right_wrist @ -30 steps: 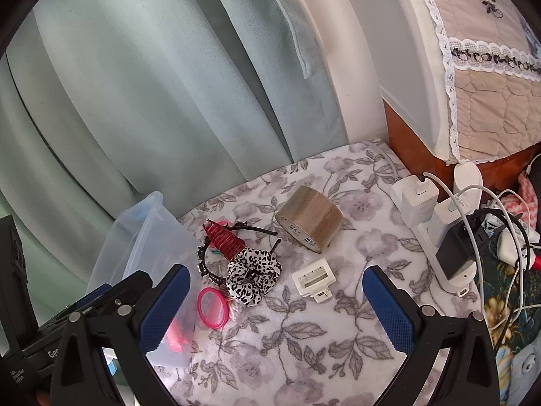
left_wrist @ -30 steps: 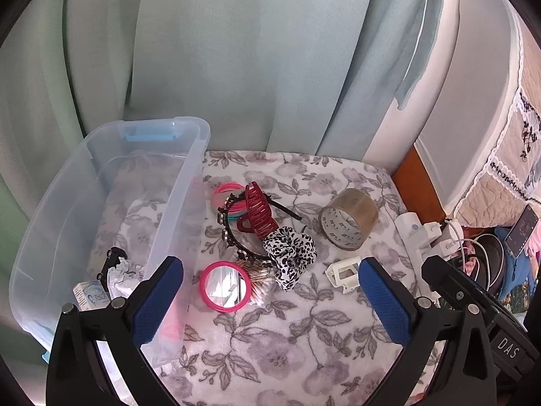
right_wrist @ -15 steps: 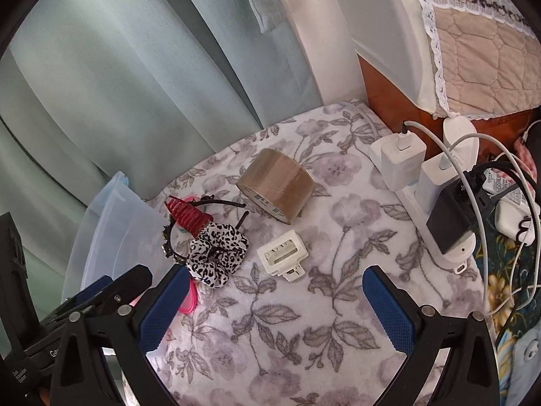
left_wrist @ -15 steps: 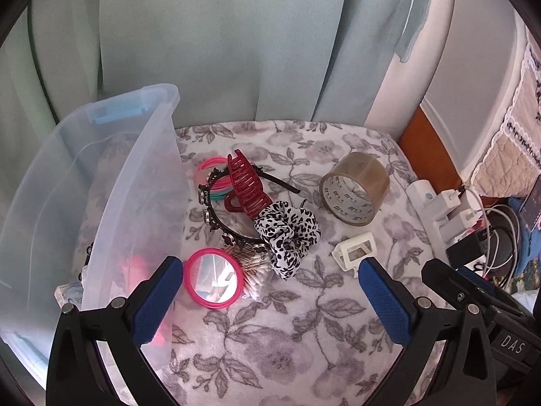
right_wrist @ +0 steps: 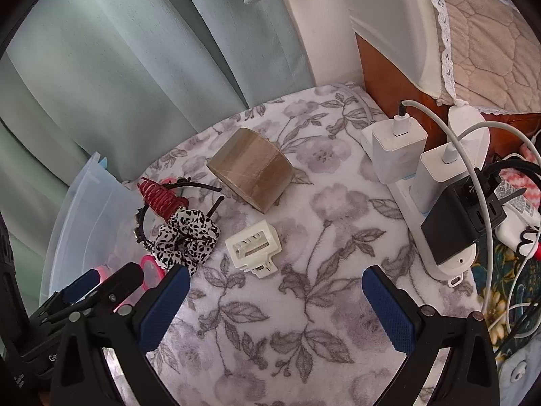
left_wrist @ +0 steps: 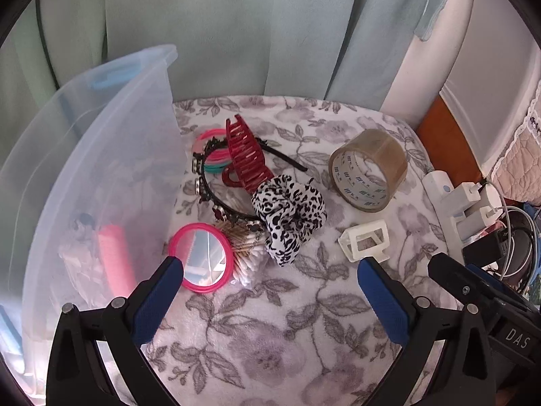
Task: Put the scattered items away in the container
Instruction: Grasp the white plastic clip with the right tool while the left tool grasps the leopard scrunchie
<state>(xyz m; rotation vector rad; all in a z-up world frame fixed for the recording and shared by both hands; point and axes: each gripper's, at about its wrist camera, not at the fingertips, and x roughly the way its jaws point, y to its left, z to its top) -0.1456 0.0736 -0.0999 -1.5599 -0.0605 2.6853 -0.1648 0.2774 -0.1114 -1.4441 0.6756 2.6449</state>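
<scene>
A clear plastic bin [left_wrist: 101,155] [right_wrist: 84,216] stands at the left of the floral cloth, with a pink item [left_wrist: 113,260] inside. Beside it lie a pink round mirror [left_wrist: 202,257], cotton swabs [left_wrist: 247,253], a leopard scrunchie [left_wrist: 287,209] [right_wrist: 186,237], a red claw clip [left_wrist: 245,155] [right_wrist: 159,198], a black headband [left_wrist: 216,199], pink and green hair ties [left_wrist: 211,155], a white clip [left_wrist: 367,242] [right_wrist: 253,247] and a brown tape roll [left_wrist: 370,169] [right_wrist: 252,172]. My left gripper [left_wrist: 270,299] is open just short of the mirror and scrunchie. My right gripper [right_wrist: 275,304] is open just short of the white clip.
A white power strip [right_wrist: 436,203] with chargers [right_wrist: 394,149] and tangled cables [right_wrist: 507,270] runs along the right edge. Pale green curtains [left_wrist: 236,27] hang behind. A wooden bed frame [right_wrist: 382,77] with quilted bedding [right_wrist: 483,34] stands at the back right. Bare floral cloth [right_wrist: 304,321] lies near the grippers.
Both grippers have moved forward and lower toward the items, the left one shifting right away from the bin. Both stay open and nothing has been taken hold of.
</scene>
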